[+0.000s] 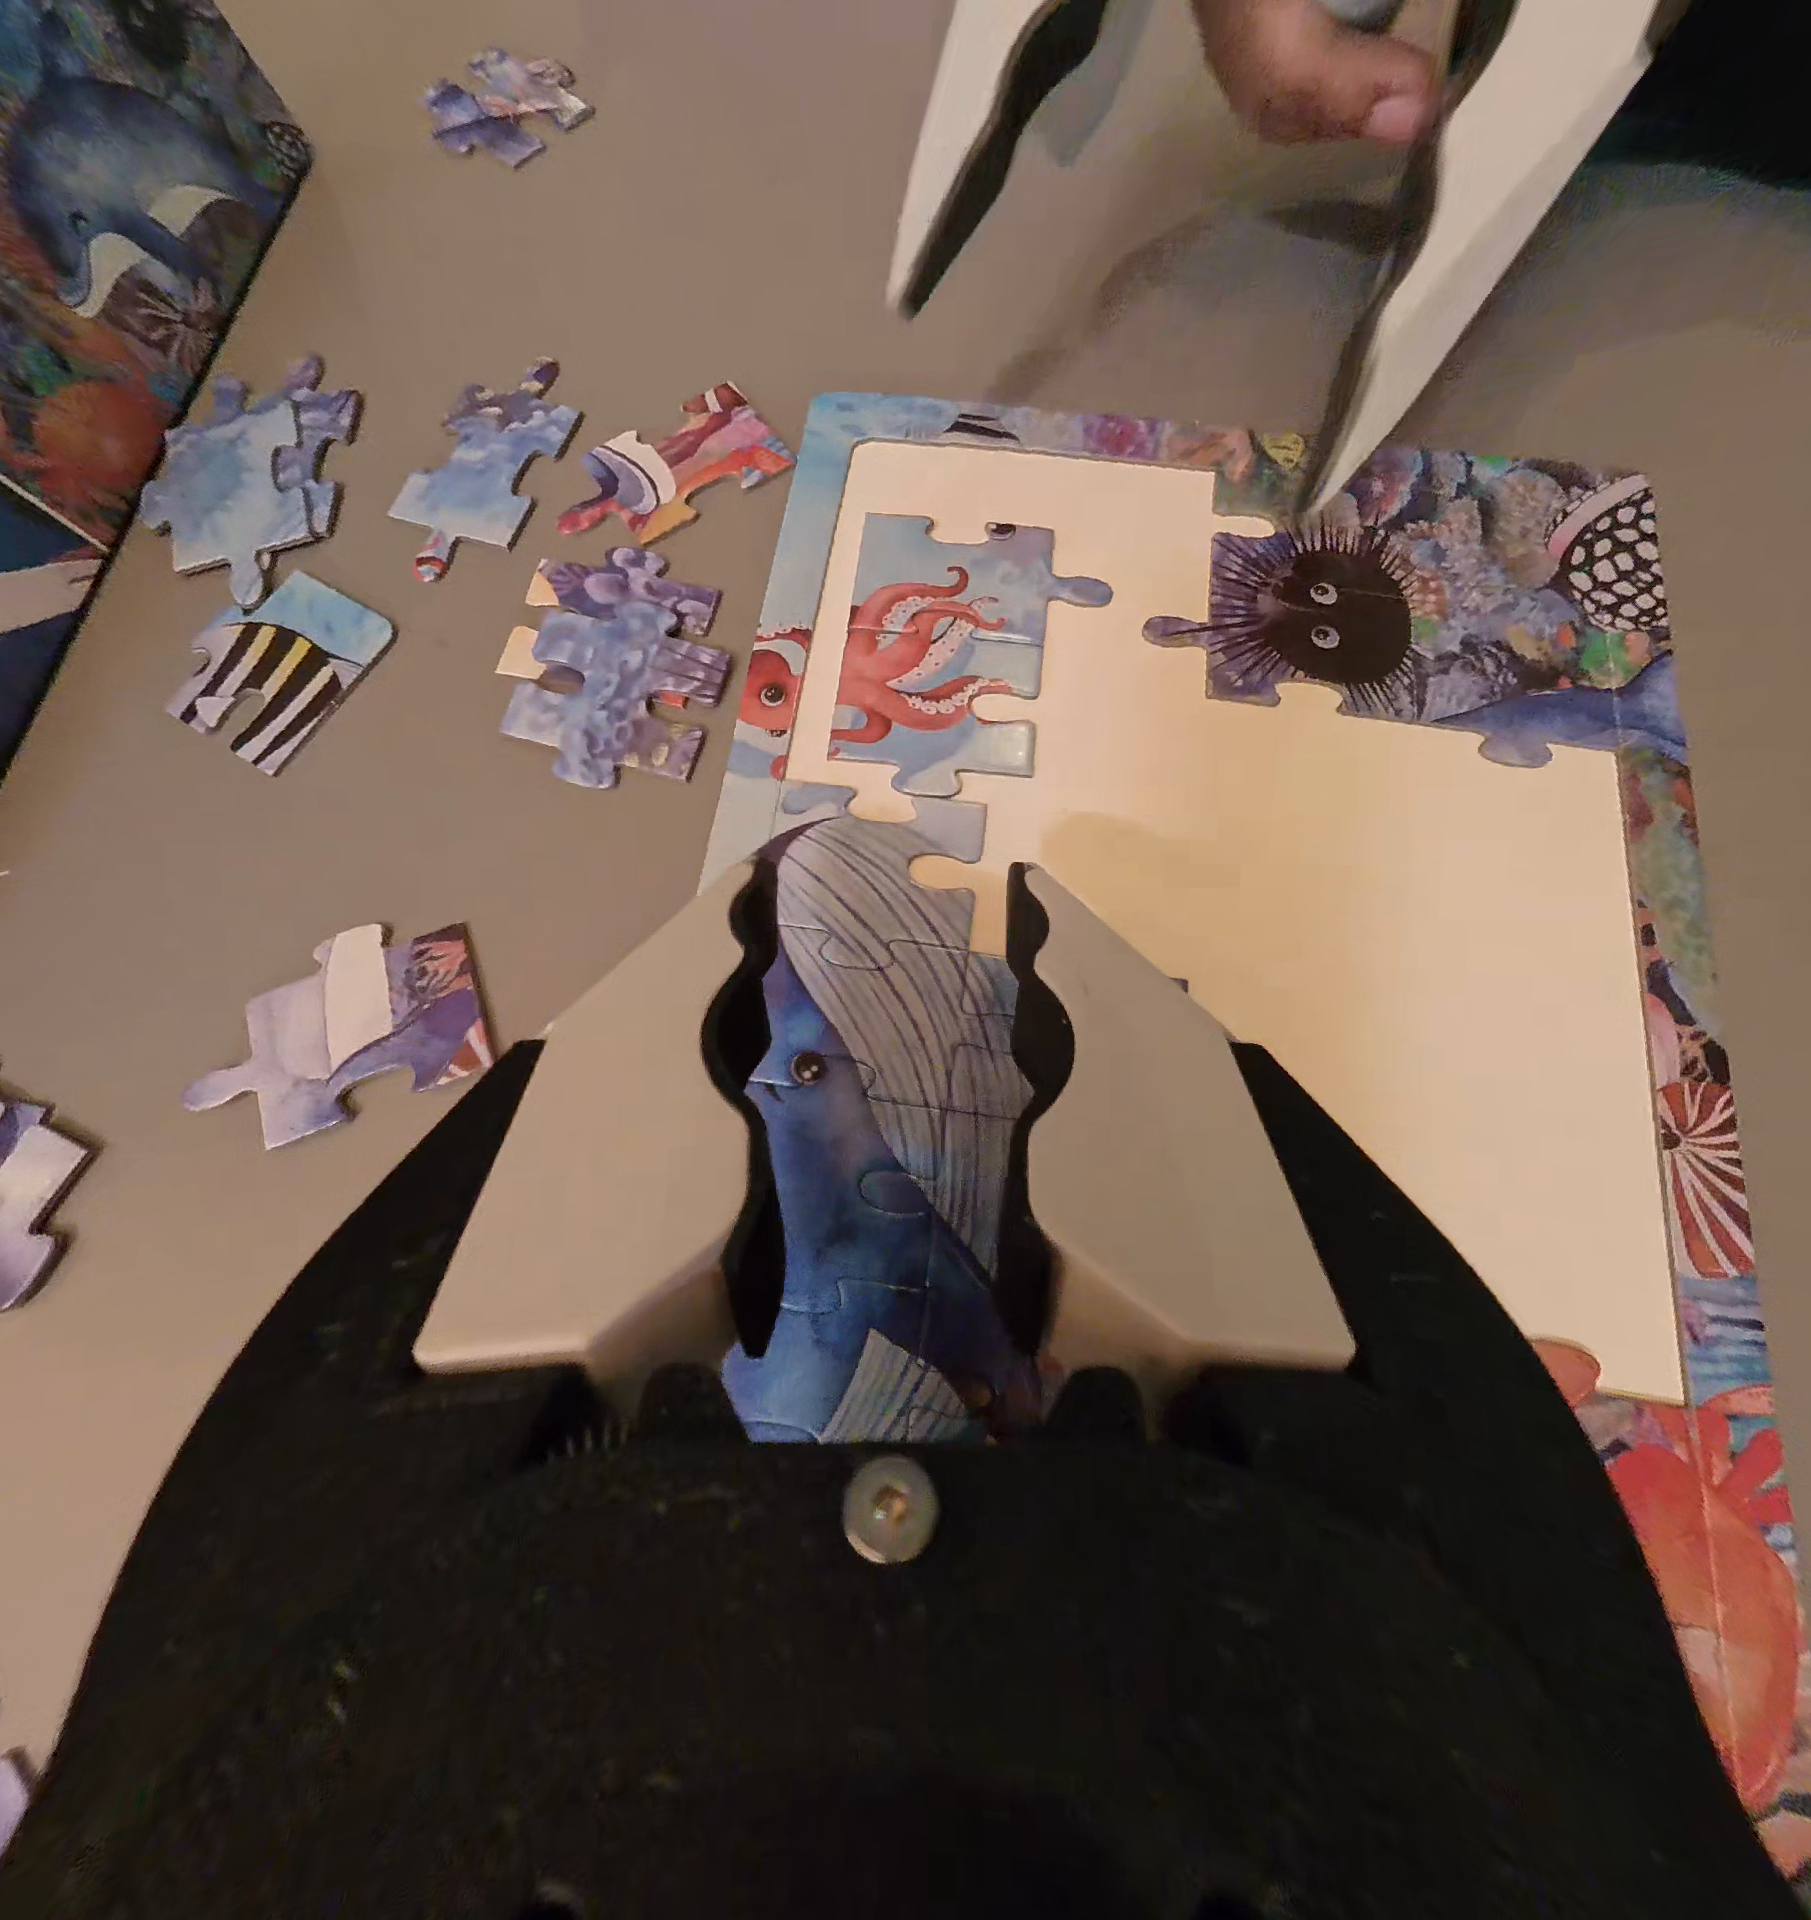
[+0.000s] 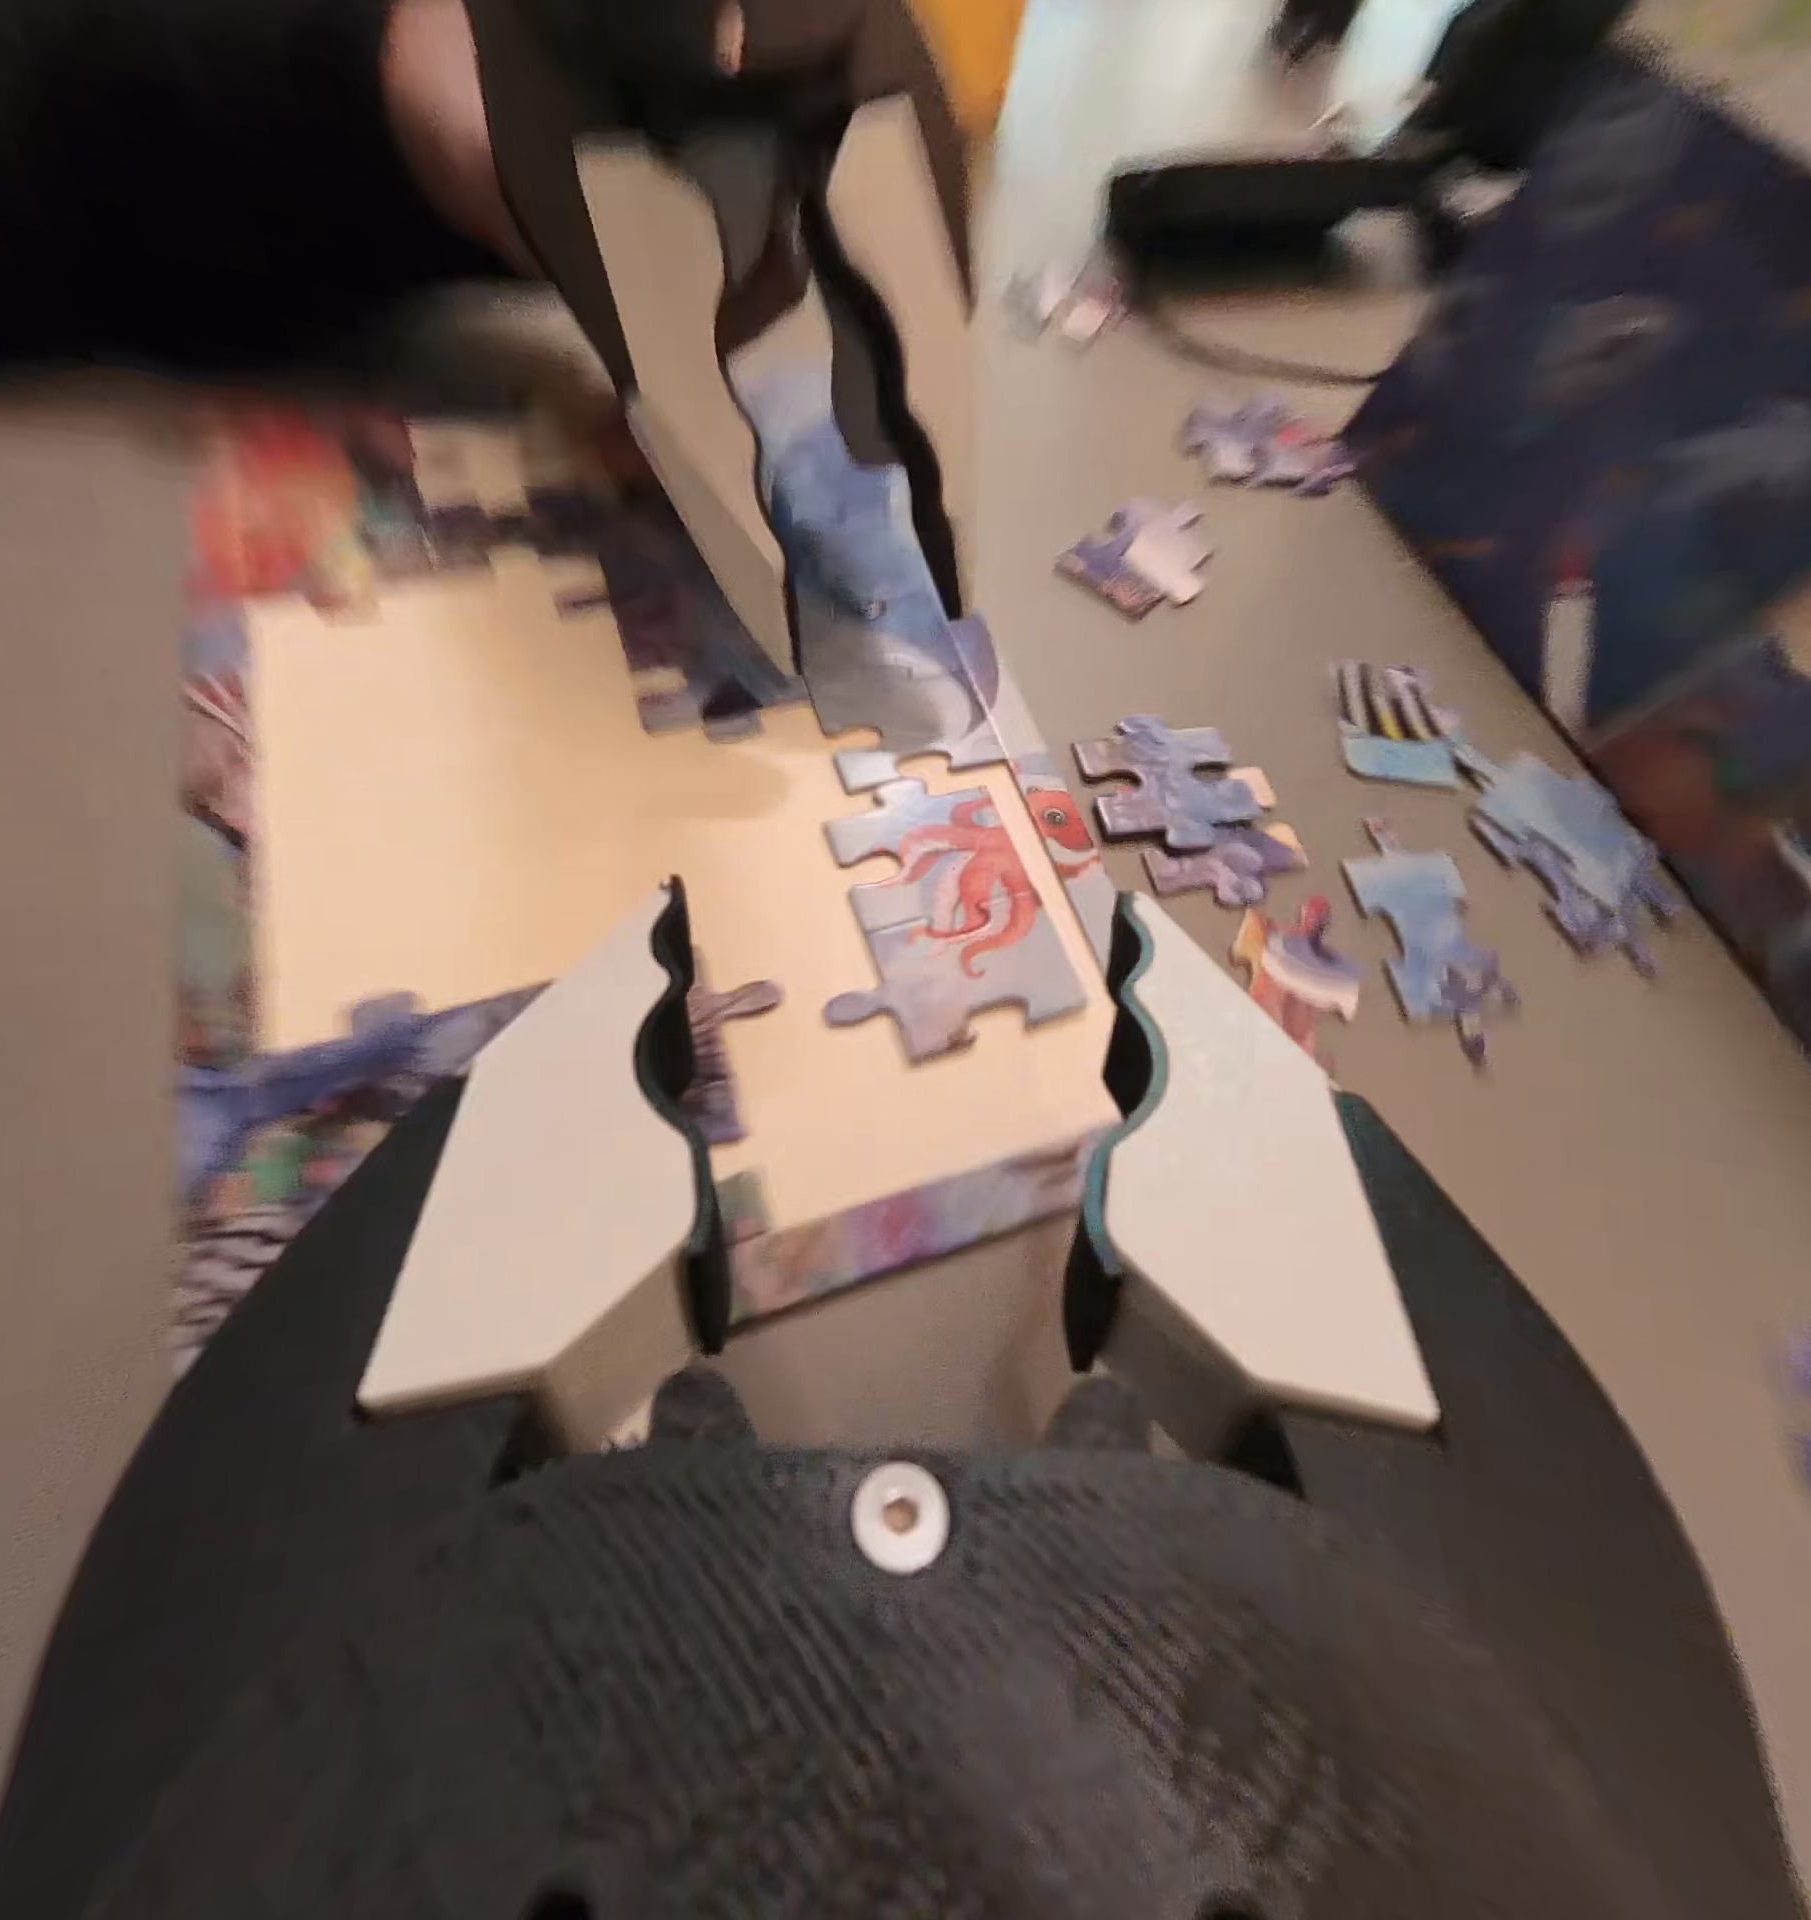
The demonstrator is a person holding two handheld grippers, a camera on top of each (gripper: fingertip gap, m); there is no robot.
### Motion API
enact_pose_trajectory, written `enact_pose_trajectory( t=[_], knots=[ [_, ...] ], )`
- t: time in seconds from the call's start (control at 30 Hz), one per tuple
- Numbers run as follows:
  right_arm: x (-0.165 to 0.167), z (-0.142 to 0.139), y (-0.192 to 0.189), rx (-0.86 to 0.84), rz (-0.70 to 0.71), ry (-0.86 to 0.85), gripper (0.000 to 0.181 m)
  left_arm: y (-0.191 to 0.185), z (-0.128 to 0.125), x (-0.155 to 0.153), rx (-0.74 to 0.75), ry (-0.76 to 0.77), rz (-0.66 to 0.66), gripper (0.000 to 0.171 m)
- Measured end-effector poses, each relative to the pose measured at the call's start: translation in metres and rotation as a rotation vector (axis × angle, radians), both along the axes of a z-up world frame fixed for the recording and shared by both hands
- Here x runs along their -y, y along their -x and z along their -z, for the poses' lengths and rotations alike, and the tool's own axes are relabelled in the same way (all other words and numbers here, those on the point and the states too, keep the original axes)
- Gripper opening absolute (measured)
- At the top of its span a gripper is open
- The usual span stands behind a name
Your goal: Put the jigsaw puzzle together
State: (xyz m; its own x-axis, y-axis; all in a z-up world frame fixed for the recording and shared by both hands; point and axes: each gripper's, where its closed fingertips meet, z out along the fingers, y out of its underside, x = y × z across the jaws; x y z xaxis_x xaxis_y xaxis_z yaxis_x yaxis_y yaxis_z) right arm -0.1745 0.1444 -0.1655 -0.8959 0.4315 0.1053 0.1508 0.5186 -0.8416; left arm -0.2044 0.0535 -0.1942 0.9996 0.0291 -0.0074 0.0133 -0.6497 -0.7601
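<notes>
The puzzle tray (image 1: 1348, 987) has a cream base and a printed sea-life border. Fitted in it are blue whale pieces (image 1: 880, 1091), red octopus pieces (image 1: 932, 655) and black sea urchin pieces (image 1: 1327, 623). My left gripper (image 1: 885, 873) is open and empty, low over the whale pieces. My right gripper (image 1: 1109, 405) is open and empty at the tray's far edge, with one fingertip (image 1: 1322, 499) by the urchin pieces. The blurred right wrist view shows my right gripper (image 2: 898, 894) over the tray (image 2: 444, 779) near the octopus (image 2: 963, 894), and the left gripper (image 2: 870, 639) over the whale (image 2: 859, 582).
Several loose pieces lie on the grey table left of the tray, among them a striped piece (image 1: 277, 675), a purple coral piece (image 1: 610, 675) and a pale blue piece (image 1: 246, 478). The puzzle box (image 1: 80, 229) stands at the far left. A hand (image 1: 1327, 83) holds the right gripper.
</notes>
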Motion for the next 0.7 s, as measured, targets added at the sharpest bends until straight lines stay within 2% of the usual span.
enact_pose_trajectory(
  t=[0.1, 0.23, 0.4, 0.53, 0.63, 0.7],
  knots=[
    [0.015, 0.023, 0.016, 0.018, -0.107, -0.145, 0.073, -0.005, 0.006, 0.000, 0.012, 0.010, 0.015, 0.042],
    [0.029, 0.034, 0.017, 0.186, -0.245, -0.134, 0.064, -0.004, 0.017, 0.004, -0.004, 0.050, 0.010, 0.042],
    [0.027, 0.045, 0.022, 0.184, -0.264, -0.199, 0.054, -0.001, 0.022, 0.005, -0.021, 0.082, 0.004, 0.043],
    [0.026, 0.047, 0.020, 0.189, -0.269, -0.185, 0.051, -0.001, 0.023, 0.006, -0.020, 0.083, 0.004, 0.043],
    [0.027, 0.046, 0.020, 0.181, -0.276, -0.182, 0.033, -0.001, 0.023, 0.006, -0.022, 0.083, 0.004, 0.043],
    [0.027, 0.046, 0.020, 0.174, -0.281, -0.179, 0.031, -0.001, 0.023, 0.006, -0.022, 0.083, 0.004, 0.043]
  ],
)
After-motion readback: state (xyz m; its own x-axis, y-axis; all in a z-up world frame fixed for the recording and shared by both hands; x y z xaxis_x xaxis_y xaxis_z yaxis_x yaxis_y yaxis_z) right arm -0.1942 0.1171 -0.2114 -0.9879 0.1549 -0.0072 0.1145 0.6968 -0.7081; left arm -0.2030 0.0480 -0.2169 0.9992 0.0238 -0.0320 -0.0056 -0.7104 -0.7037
